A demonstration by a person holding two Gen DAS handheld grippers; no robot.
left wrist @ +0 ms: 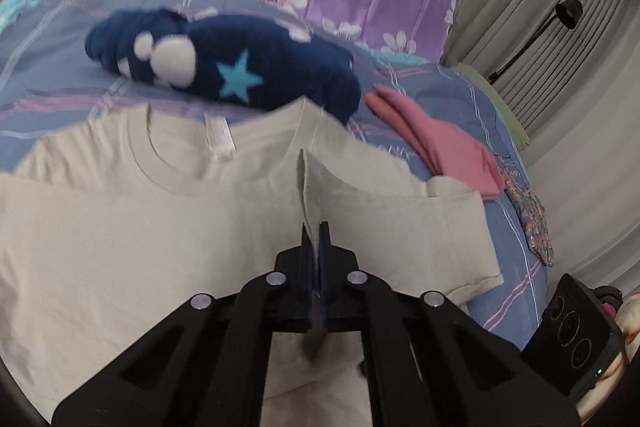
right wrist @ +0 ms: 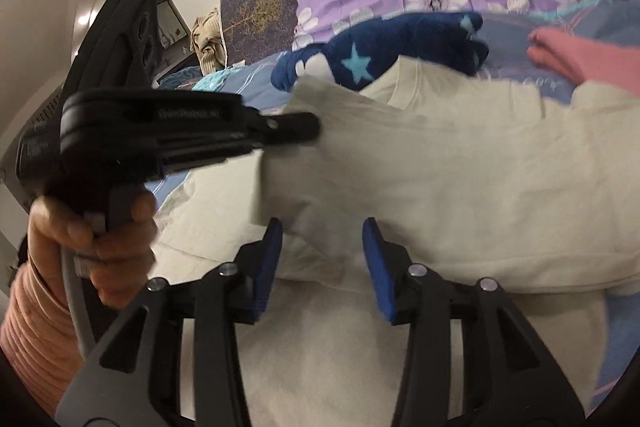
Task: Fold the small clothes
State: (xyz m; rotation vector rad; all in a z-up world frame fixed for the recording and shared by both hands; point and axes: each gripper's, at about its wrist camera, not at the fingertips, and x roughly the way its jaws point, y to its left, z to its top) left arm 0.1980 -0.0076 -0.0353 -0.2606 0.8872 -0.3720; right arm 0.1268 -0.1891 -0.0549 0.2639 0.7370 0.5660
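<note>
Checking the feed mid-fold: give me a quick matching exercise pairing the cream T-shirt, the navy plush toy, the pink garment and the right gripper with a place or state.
1. cream T-shirt
2. navy plush toy
3. pink garment
4. right gripper

A. jaws apart
B. lying beyond the shirt collar
C. a fold pinched by the left gripper
D. lying right of the shirt

Pairs: 1-C, 2-B, 3-D, 4-A
</note>
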